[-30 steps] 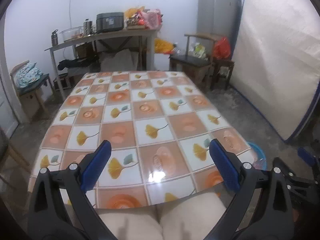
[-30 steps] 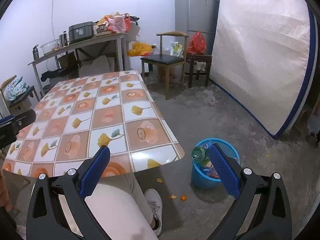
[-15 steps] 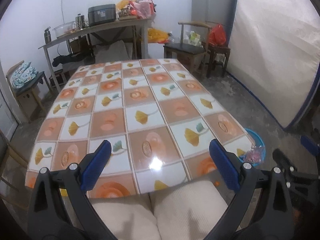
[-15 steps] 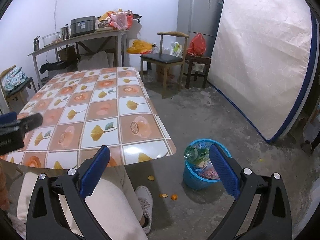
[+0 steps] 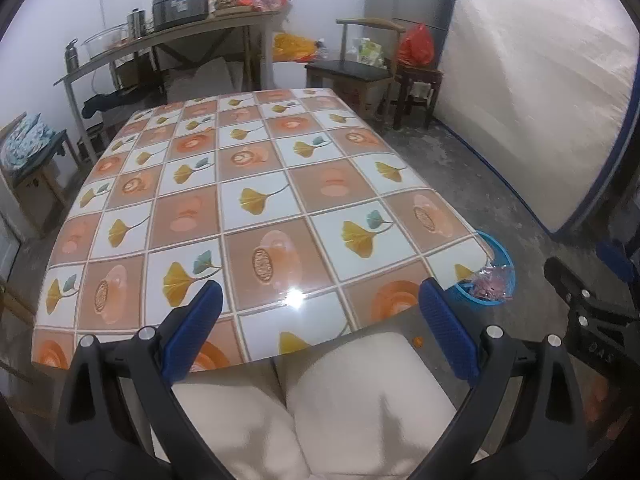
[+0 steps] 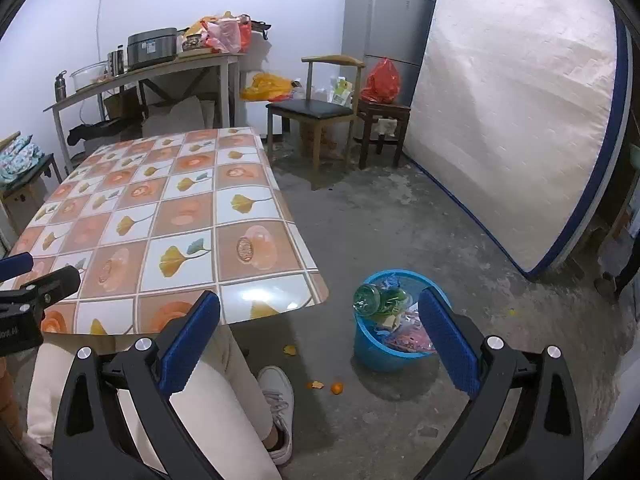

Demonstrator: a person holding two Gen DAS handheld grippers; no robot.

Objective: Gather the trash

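Your left gripper (image 5: 318, 308) hangs over the near edge of the table (image 5: 248, 184), jaws spread wide with nothing between the blue pads (image 5: 192, 330). Your right gripper (image 6: 320, 320) is held off the table's right corner, above the floor (image 6: 420, 216), jaws likewise wide apart and empty.

The tabletop, covered in a glossy checked cloth with leaf and orange motifs, carries no loose items in either view. The blue trash bucket (image 6: 374, 354) stands on the concrete floor just beside the table's near right corner. It is filled to the rim: a green plastic bottle (image 6: 370, 298) lies on top at the left, and a pink-and-clear wrapper (image 6: 406, 336) sits toward the front.

On the floor between the bucket and your white shoe (image 6: 278, 392) lie a small orange fruit (image 6: 337, 388) and two orange peel scraps (image 6: 318, 385), apart from one another and outside the bucket.

Your legs, in light trousers (image 5: 360, 396), sit under the table edge. A mattress (image 6: 512, 100) leans against the right wall, well apart from the bucket.
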